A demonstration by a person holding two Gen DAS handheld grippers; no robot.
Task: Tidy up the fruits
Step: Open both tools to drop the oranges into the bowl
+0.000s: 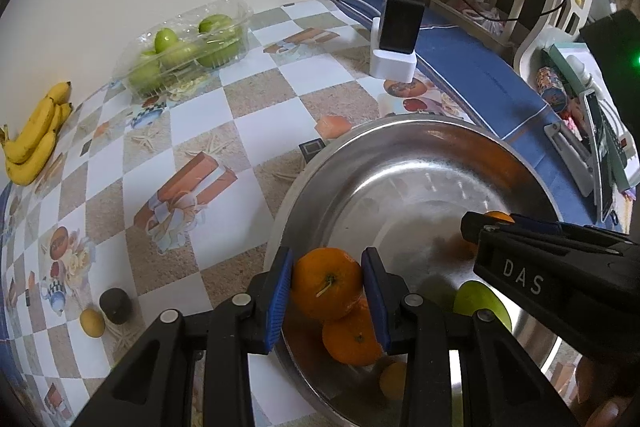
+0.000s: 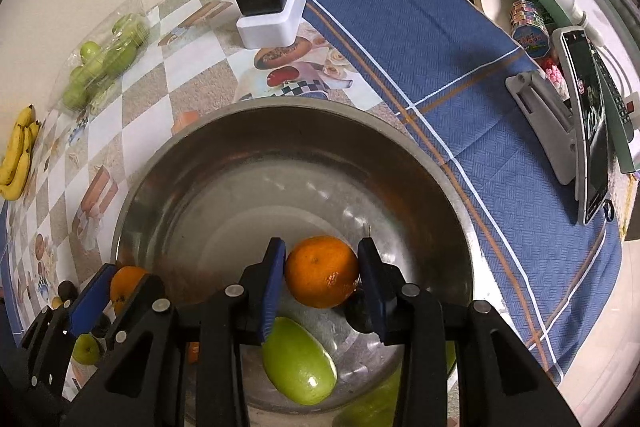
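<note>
My left gripper (image 1: 327, 285) is shut on an orange (image 1: 326, 283) and holds it over the near left rim of a steel bowl (image 1: 400, 131). Below it in the bowl lie a second orange (image 1: 350, 341), a green apple (image 1: 478, 301) and a small yellow fruit (image 1: 394, 379). My right gripper (image 2: 322, 273) is shut on another orange (image 2: 322, 271) above the steel bowl (image 2: 280, 115), over a green apple (image 2: 300, 363) and a dark fruit (image 2: 358, 311). The left gripper and its orange (image 2: 126, 285) show at the lower left of the right wrist view.
Bananas (image 1: 34, 135) lie at the table's left edge by the wall. A clear plastic tray of green apples (image 1: 188, 43) stands at the back. A black box on a white stand (image 1: 396, 31) is behind the bowl. A small yellow fruit (image 1: 92, 323) and dark cylinder (image 1: 115, 304) sit front left. A phone on a stand (image 2: 592, 131) is at right.
</note>
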